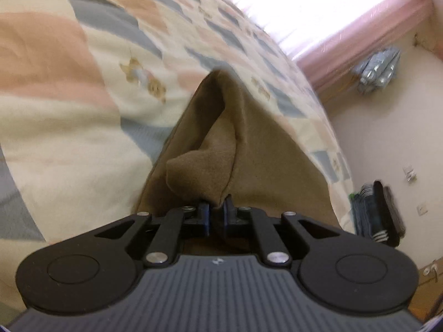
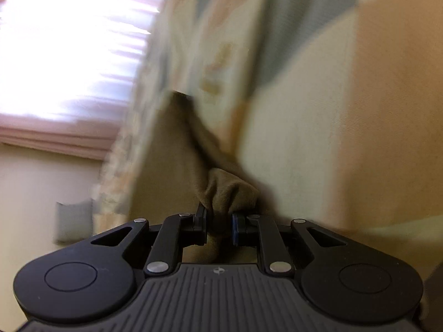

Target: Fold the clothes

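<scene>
A brown fleece garment lies on a patchwork bedspread and runs away from me to a point. My left gripper is shut on a bunched fold of the garment's near edge, the cloth rising between its blue pads. In the right wrist view the same brown garment stretches forward, blurred. My right gripper is shut on a thick wad of that cloth, which bulges out above the pads. Neither gripper shows in the other's view.
The bedspread of cream, peach and grey patches fills most of both views. A bright window with a pink curtain lies beyond the bed. A dark rack stands by the wall at right. A grey cushion sits low left.
</scene>
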A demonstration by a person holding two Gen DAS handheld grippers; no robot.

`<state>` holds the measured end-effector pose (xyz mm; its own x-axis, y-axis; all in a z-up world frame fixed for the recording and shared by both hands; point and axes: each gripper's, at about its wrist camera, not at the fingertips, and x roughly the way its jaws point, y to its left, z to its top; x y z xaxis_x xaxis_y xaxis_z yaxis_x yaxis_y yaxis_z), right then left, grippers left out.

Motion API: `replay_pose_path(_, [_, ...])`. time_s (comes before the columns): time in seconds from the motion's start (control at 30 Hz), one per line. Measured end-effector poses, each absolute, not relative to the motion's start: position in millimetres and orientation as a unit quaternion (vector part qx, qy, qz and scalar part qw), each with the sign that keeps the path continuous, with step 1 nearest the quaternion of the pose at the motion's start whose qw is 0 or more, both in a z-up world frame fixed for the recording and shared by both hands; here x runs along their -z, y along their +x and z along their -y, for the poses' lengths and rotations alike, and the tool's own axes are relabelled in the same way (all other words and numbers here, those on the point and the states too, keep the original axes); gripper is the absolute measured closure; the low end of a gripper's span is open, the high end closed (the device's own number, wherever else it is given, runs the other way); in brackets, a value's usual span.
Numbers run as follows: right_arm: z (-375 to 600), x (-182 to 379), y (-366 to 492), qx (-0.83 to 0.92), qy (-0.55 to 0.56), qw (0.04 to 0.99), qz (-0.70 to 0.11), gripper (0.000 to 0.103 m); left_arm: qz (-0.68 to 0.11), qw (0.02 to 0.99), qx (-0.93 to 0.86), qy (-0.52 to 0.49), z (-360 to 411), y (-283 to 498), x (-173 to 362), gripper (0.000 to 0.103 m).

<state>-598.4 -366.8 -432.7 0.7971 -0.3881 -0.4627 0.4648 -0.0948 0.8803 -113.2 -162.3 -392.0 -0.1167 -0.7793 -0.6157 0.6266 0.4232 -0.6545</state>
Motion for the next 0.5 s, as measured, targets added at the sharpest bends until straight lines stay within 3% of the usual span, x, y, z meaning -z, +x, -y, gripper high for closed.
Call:
replay_pose_path(0.13, [368,440,-590,0.335,0.662,0.665,-0.088,0.088,-0.553,0.659,0.509,-0.026,163,-118,425,0.090])
replay_pose_path(0.2, [370,448,-583,0.351,0.655,0.659,-0.116,0.087,-0.553,0.662,0.506,-0.024,162,-118,420,0.086])
replay_pose_path(0.3, [374,431,-565,0.368,0.613,0.680,-0.161,0.079,-0.543,0.674,0.500,0.024,160,-119,400,0.075])
replay_pose_path(0.5, [373,367,-520,0.458,0.436,0.712,-0.305,0.044,-0.483,0.705,0.509,0.103,171,-122,345,0.076])
